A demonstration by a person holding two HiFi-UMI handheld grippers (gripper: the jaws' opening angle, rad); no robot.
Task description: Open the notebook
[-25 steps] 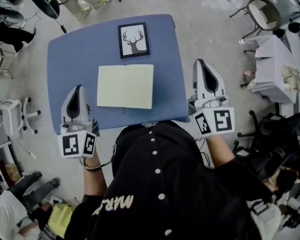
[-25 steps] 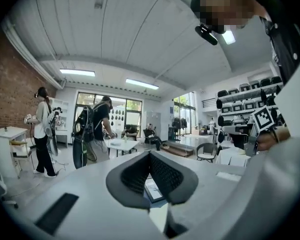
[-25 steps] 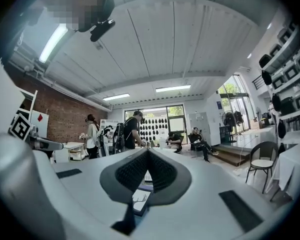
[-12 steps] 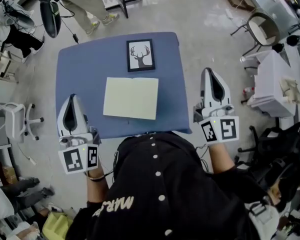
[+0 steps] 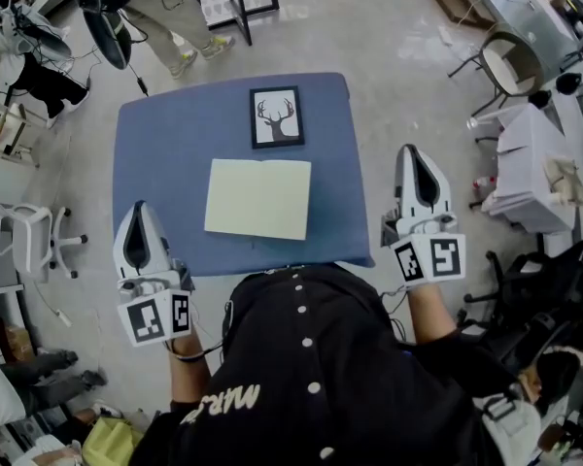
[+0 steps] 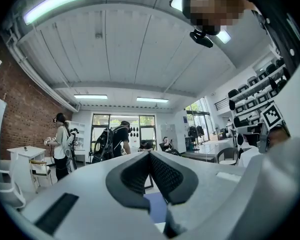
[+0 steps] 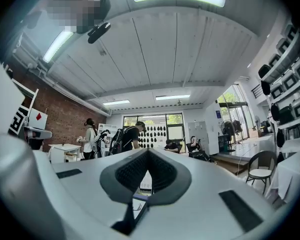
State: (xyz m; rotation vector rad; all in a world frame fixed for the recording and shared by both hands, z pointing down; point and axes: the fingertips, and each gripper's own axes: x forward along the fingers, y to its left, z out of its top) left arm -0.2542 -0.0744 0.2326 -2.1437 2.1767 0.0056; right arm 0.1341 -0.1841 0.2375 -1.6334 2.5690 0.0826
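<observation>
Hovering by the near-left corner of the blue table (image 5: 155, 153), the left gripper (image 5: 141, 212) has its jaws pressed together on nothing. The notebook (image 5: 259, 198) lies open and flat mid-table, pale blank pages up, with a framed deer picture (image 5: 277, 117) just behind it. The right gripper (image 5: 415, 153), off the table's right edge, is closed up empty too.

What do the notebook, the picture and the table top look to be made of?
The notebook looks like paper: matt, pale cream pages with a centre fold, lying open. The picture is probably a printed sheet in a dark frame, wood or plastic; I cannot tell which. The table has an even, dull blue top, possibly cloth or laminate; no weave shows.
</observation>
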